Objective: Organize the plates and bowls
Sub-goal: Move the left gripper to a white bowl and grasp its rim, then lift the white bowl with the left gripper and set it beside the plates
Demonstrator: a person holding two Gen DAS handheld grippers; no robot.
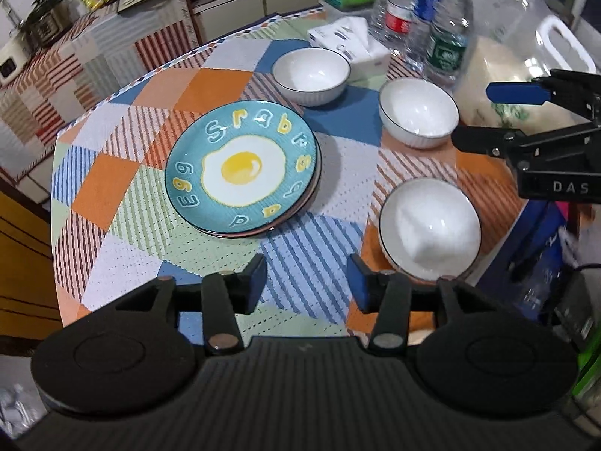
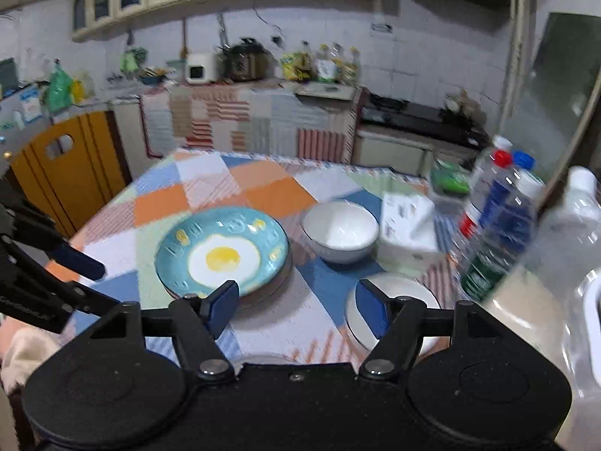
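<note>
A teal plate with a fried-egg print (image 1: 242, 169) (image 2: 221, 251) tops a short stack of plates in the middle of the patchwork tablecloth. Three white bowls stand apart to its right: a far one (image 1: 311, 75) (image 2: 340, 231), a middle one (image 1: 418, 111) and a near one (image 1: 430, 229). My left gripper (image 1: 306, 274) hovers open above the cloth in front of the plates, nothing between its blue pads. My right gripper (image 2: 296, 297) is open and empty too, its right finger in front of a bowl (image 2: 405, 289). It also shows as the gripper at the right edge (image 1: 477, 116), above the middle bowl.
Water bottles (image 1: 424, 18) (image 2: 496, 218) and a big clear jug (image 1: 526, 56) crowd the table's far right. A tissue pack (image 1: 357, 45) lies behind the bowls. The table's rounded edge (image 1: 60, 173) falls off at left, near a wooden chair (image 2: 71, 173).
</note>
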